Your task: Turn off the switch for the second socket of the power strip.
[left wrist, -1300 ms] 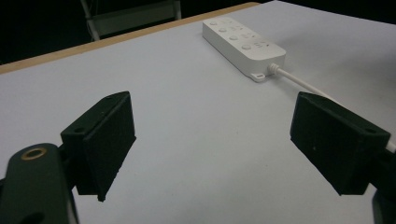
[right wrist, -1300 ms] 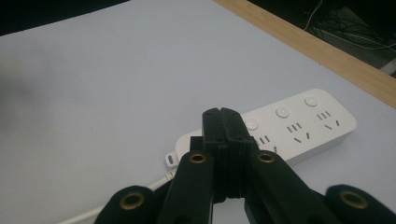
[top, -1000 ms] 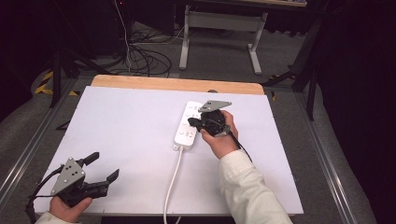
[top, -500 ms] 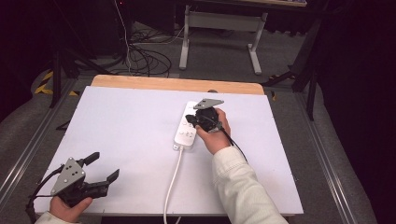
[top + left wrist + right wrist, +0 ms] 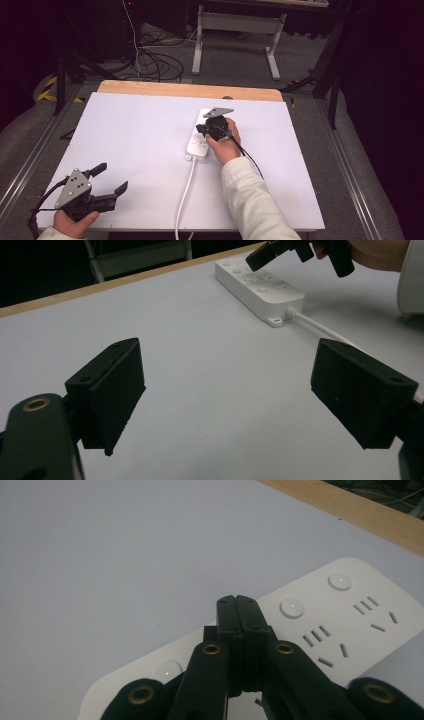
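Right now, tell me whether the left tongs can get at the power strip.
Probably yes. The left tongs are open and the white tabletop between them and the power strip is bare, though the right tongs hover over it.

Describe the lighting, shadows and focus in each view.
High view: table evenly lit, dark surroundings. Left gripper view: near jaws soft, power strip fairly sharp, shadow on the table beneath the sleeve. Right gripper view: right gripper shut and blurred at the bottom, no glare on the strip.
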Tool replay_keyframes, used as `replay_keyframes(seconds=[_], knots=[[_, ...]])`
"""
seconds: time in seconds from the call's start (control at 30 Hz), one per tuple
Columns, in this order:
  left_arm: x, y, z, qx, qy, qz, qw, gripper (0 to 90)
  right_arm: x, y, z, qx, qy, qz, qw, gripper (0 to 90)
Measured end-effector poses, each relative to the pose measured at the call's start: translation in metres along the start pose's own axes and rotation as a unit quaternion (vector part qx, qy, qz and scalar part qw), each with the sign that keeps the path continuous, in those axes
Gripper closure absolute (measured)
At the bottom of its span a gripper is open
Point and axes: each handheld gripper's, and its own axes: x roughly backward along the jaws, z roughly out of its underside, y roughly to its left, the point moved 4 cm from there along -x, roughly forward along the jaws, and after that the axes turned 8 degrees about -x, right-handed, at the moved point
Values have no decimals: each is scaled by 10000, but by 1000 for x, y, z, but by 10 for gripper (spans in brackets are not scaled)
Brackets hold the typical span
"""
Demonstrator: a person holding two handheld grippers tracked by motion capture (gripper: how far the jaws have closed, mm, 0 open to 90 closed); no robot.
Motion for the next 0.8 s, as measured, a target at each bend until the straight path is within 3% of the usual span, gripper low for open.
replay_keyframes(seconds=[0.8], knots=[[0, -1, 0, 20, -19, 14, 10000, 146, -11, 0, 4, -34, 3, 99, 9999, 900]])
